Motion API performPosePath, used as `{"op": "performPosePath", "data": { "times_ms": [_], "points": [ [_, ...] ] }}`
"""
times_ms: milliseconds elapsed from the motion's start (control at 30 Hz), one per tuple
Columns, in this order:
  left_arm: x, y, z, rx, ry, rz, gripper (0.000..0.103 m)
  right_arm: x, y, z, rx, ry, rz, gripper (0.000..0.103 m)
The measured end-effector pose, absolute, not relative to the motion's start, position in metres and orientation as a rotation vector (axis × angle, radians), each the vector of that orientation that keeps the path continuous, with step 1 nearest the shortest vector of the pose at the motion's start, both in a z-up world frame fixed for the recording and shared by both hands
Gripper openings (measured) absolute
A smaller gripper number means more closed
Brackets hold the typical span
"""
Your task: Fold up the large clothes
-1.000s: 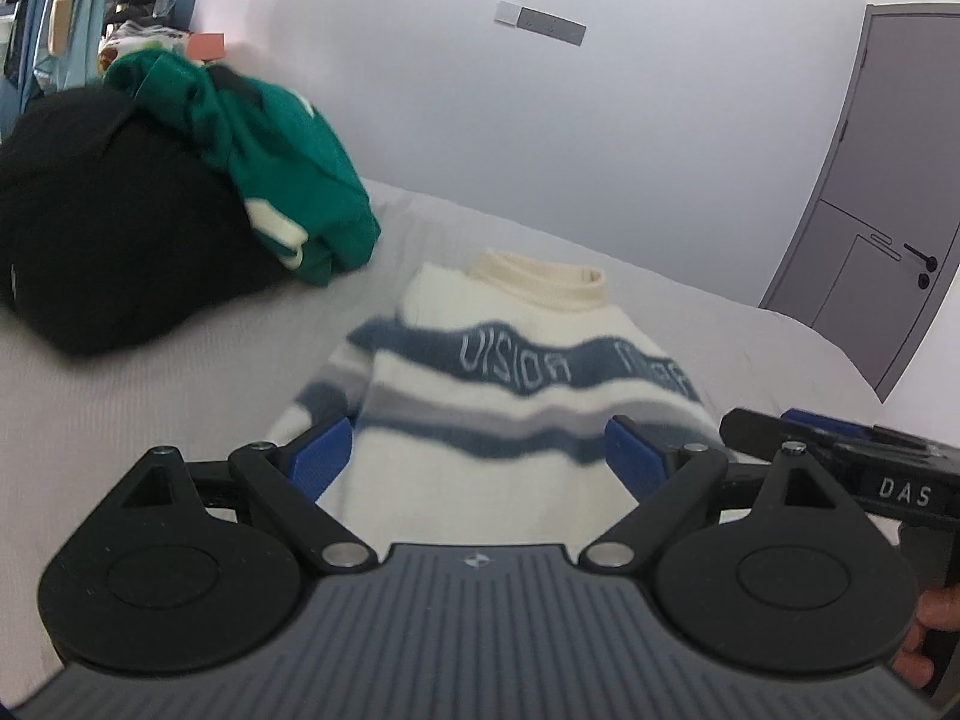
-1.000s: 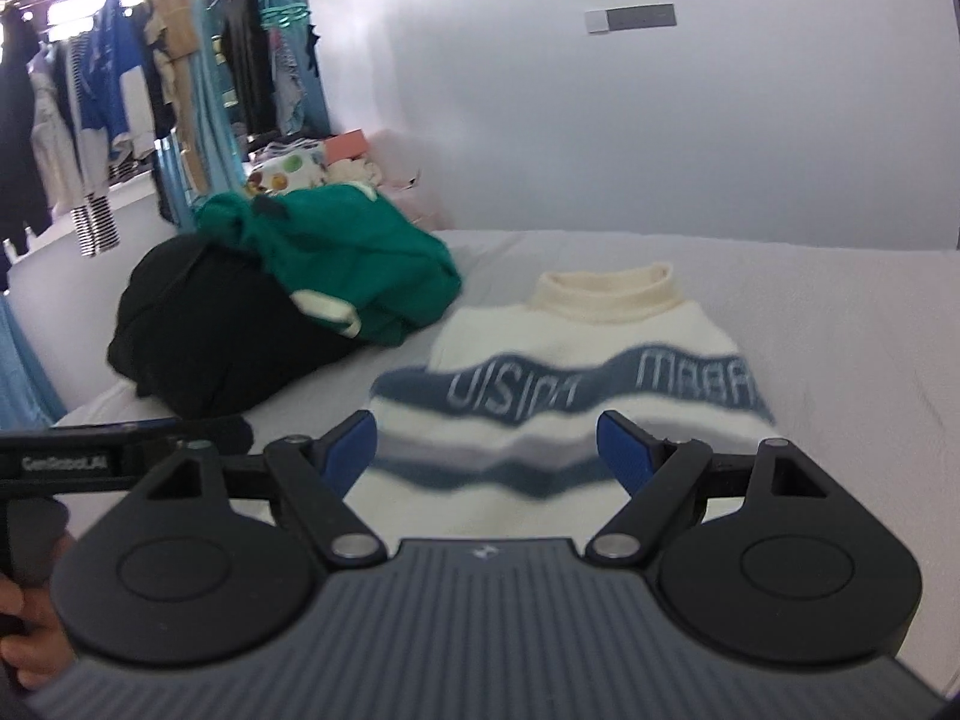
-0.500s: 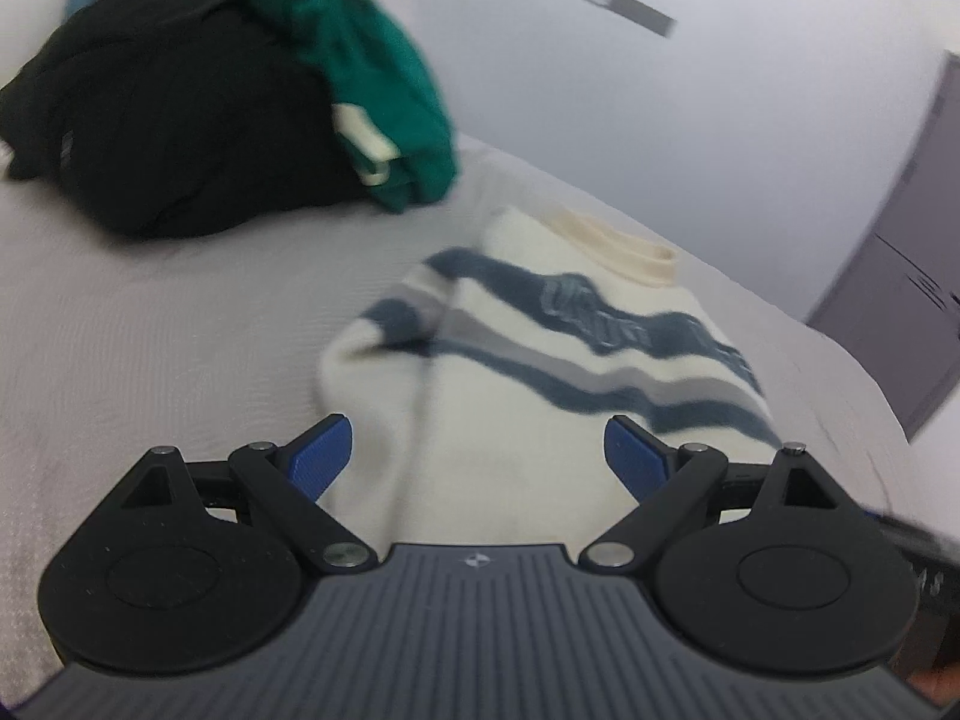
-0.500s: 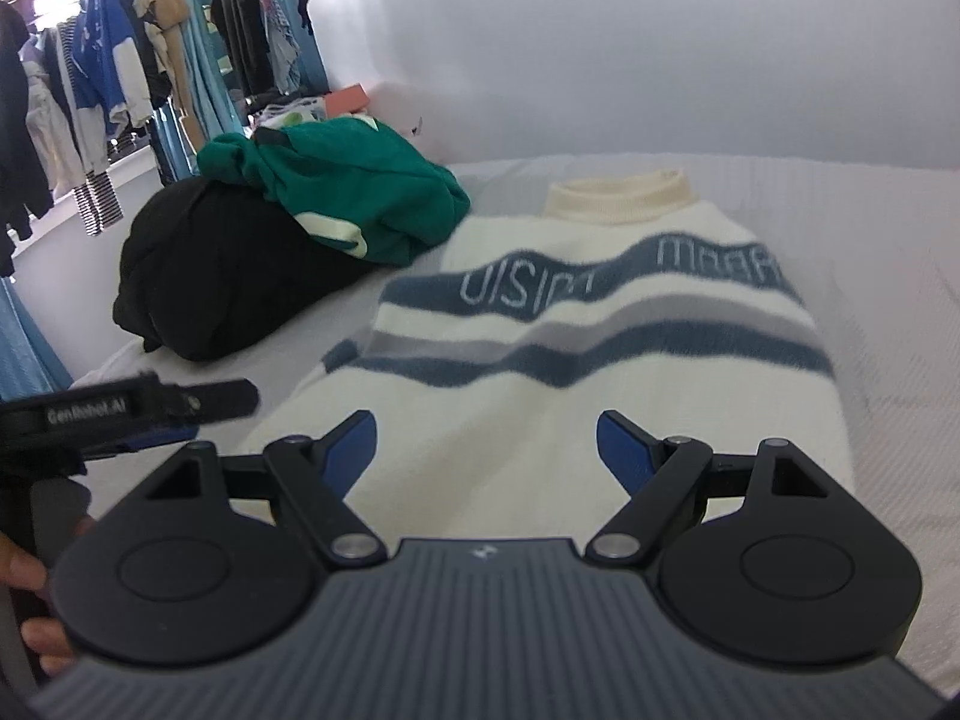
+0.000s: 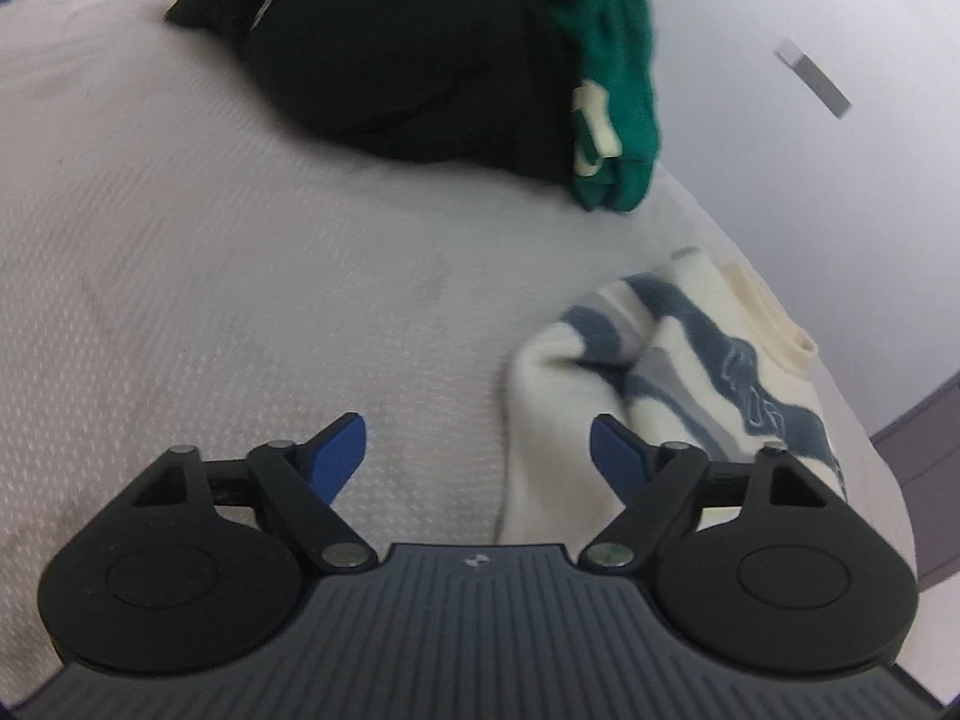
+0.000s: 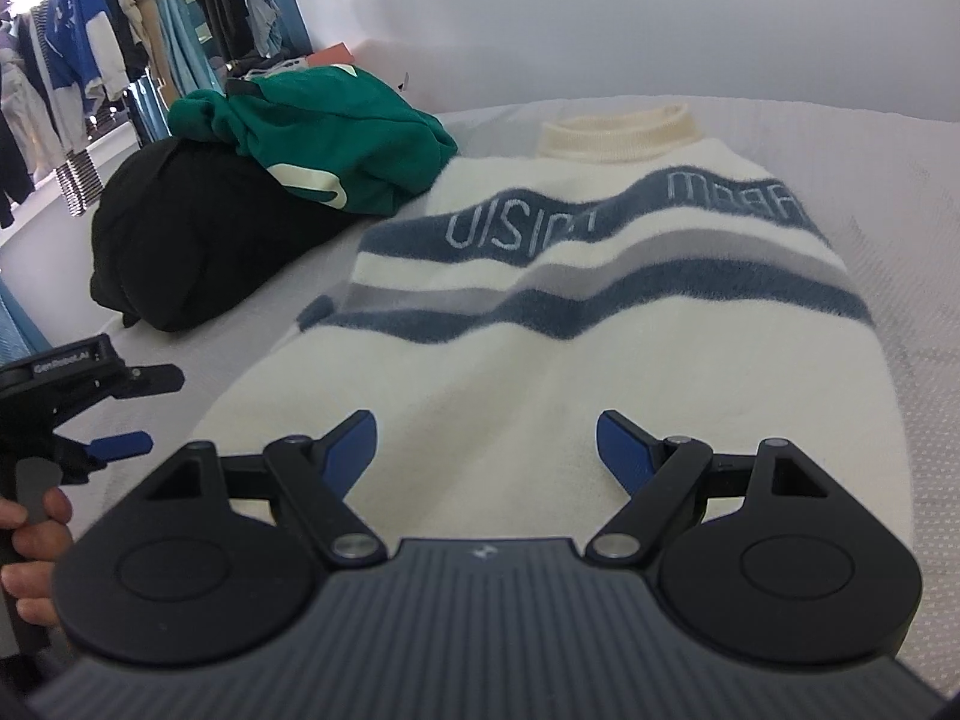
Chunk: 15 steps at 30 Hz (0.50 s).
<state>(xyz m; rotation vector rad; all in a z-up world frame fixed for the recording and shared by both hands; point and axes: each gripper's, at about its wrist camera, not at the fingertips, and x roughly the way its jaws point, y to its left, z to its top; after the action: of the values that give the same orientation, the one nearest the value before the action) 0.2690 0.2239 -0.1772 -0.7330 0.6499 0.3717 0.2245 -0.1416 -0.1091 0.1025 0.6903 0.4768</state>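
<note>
between the parted, empty jaws of the left hand-held gripper (image 5: 477, 456) lies the sweater (image 5: 558, 420) edge, so closing early could pinch the bed (image 5: 240, 300) sheet too

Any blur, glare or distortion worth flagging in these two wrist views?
Left wrist: motion blur smears the striped sweater and green garment; fisheye bows the bed. Right wrist: sharp sweater, soft even light, no glare, bright overexposure top left.
</note>
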Motion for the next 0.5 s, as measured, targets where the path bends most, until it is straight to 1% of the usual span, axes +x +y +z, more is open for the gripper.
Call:
{"op": "performPosePath", "data": {
  "times_ms": [133, 300, 400, 500],
  "points": [
    [0.269, 0.228, -0.187, -0.756, 0.699, 0.370, 0.069, 0.226, -0.141, -0.112, 0.100, 0.705, 0.476, 0.082],
    [0.279, 0.217, -0.194, -0.745, 0.738, 0.310, 0.063, 0.225, -0.142, -0.113, 0.104, 0.707, 0.483, 0.082],
    [0.287, 0.209, -0.198, -0.749, 0.750, 0.272, 0.063, 0.224, -0.143, -0.112, 0.105, 0.708, 0.486, 0.082],
    [0.294, 0.205, -0.203, -0.773, 0.763, 0.255, 0.059, 0.223, -0.143, -0.112, 0.106, 0.710, 0.485, 0.082]
  ]
}}
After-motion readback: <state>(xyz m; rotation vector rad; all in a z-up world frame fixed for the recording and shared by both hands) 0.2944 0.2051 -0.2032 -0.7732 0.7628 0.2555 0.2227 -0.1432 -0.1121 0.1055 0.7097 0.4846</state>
